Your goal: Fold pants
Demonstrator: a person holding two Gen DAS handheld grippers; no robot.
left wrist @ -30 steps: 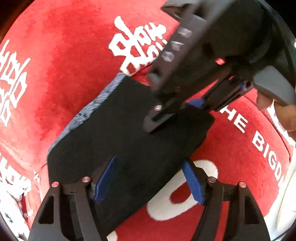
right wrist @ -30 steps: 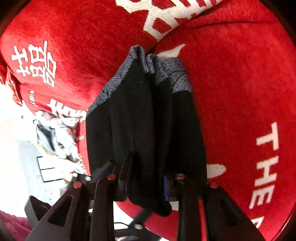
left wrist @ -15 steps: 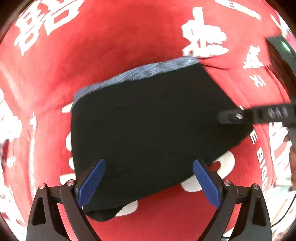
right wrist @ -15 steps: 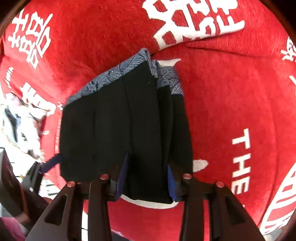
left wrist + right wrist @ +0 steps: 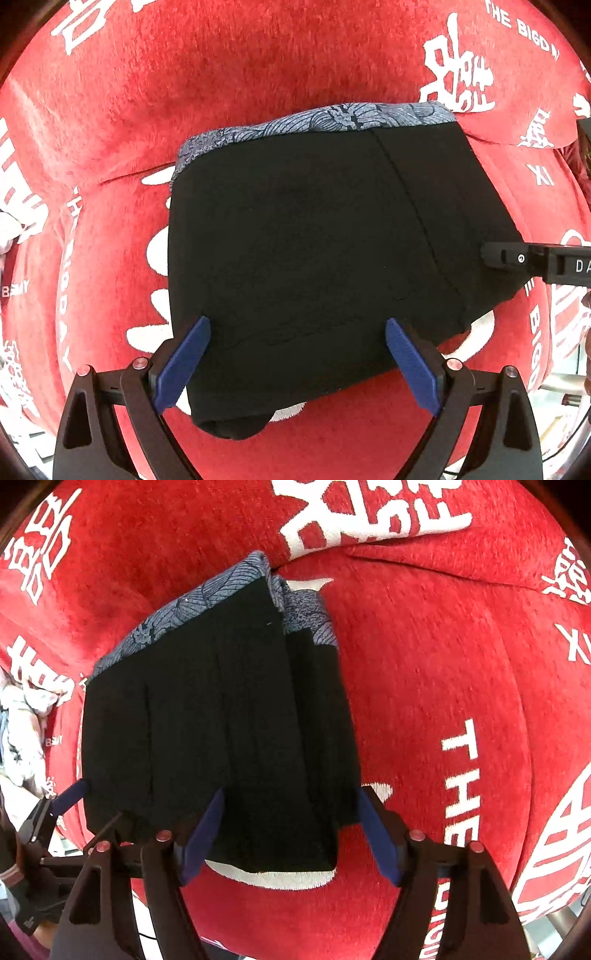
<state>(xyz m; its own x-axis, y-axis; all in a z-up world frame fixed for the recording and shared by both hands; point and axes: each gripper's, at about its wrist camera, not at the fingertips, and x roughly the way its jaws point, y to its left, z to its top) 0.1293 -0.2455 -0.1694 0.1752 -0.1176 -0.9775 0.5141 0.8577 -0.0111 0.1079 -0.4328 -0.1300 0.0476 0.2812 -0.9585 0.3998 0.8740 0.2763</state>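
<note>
Black folded pants (image 5: 314,258) with a blue-grey patterned waistband (image 5: 332,120) lie flat on a red cloth. My left gripper (image 5: 299,363) hangs open above their near edge, its blue pads (image 5: 183,363) wide apart and clear of the fabric. One finger of my right gripper (image 5: 517,258) reaches in over the pants' right edge. In the right wrist view the pants (image 5: 221,720) show stacked folds. The right gripper (image 5: 290,838) is opening, the near end of the fold lies between its pads, and they do not press on it.
The red plush cover (image 5: 424,683) with white characters and letters spreads on all sides and bulges like a cushion. A pale crumpled cloth (image 5: 22,731) lies past its left edge. The left gripper's blue pad (image 5: 70,794) shows at the pants' left corner.
The left gripper has opened wide and swung round over the pants' near edge. The right gripper's jaws have spread off the bunched fold they gripped, and the pants now lie flat.
</note>
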